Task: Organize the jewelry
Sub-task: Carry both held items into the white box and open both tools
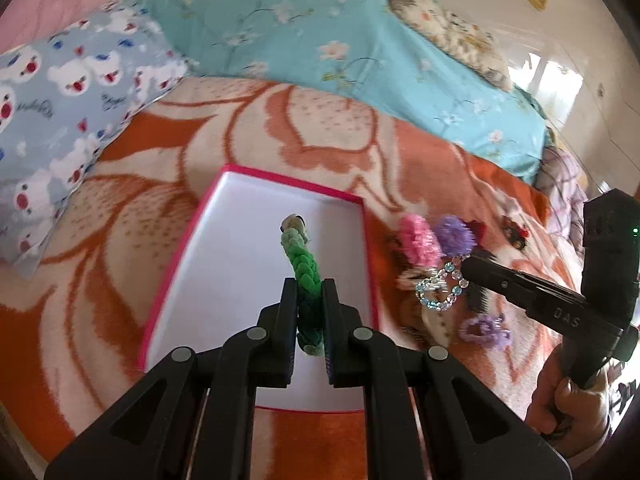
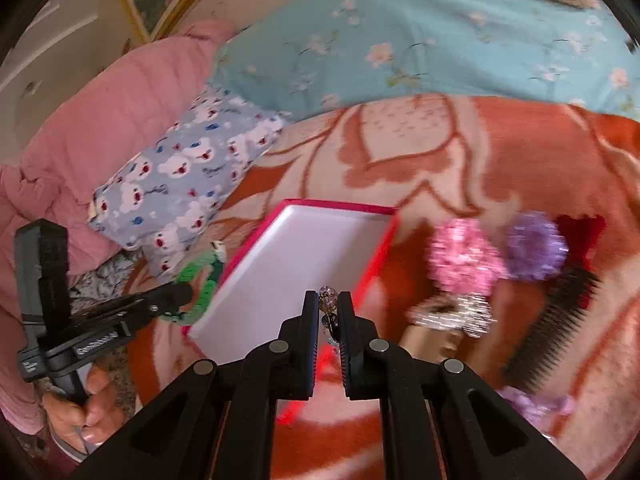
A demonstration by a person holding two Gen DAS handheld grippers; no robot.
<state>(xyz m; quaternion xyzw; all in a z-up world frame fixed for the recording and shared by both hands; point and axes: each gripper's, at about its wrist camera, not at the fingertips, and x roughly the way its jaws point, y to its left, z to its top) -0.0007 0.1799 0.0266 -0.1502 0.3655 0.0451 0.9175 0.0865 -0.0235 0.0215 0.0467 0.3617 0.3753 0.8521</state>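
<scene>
While the box (image 1: 224, 264) lies open on the bed's orange blanket (image 1: 420, 152), both tongs hang over it; the left tongs (image 1: 309, 292), nearly shut, pinch a green braid (image 1: 302, 256) whose long axis runs straight ahead over the white floor, so it likely only needs lowering; the right tongs (image 2: 329, 308), also nearly shut, grip a beaded bracelet (image 2: 329, 300) at the box's near right edge; the left is better placed.
</scene>
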